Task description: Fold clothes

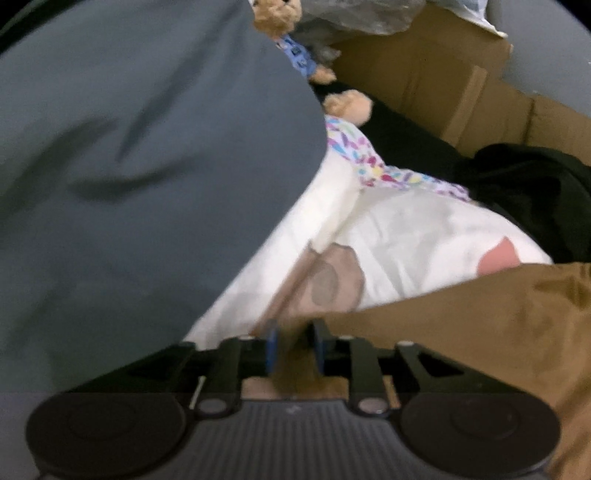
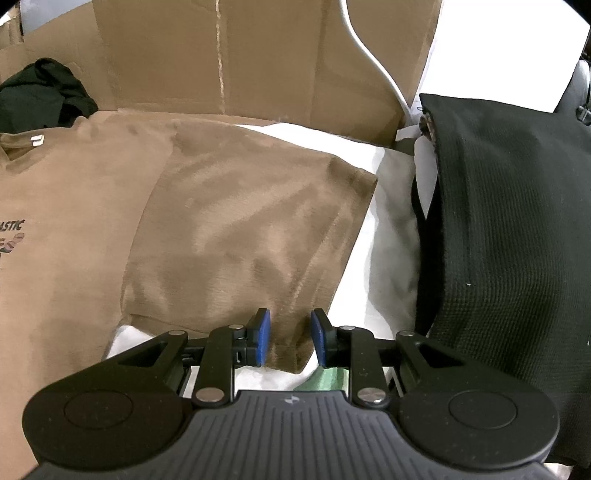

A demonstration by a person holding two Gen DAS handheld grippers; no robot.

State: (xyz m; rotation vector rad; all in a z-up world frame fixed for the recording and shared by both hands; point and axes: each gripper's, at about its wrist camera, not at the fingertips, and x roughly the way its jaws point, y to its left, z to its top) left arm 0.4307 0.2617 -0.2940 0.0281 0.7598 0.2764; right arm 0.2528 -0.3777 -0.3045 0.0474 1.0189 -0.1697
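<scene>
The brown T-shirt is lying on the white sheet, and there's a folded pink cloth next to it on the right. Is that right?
Not quite. The folded cloth right of the brown T-shirt is black, not pink. The right wrist view shows it. The shirt does lie on the white sheet.

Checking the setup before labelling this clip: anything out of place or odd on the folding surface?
Yes. A teddy bear and crumpled plastic lie at the far edge beside the clothes, and a black garment sits bunched, unfolded, behind the brown t-shirt. No damage visible.
</scene>
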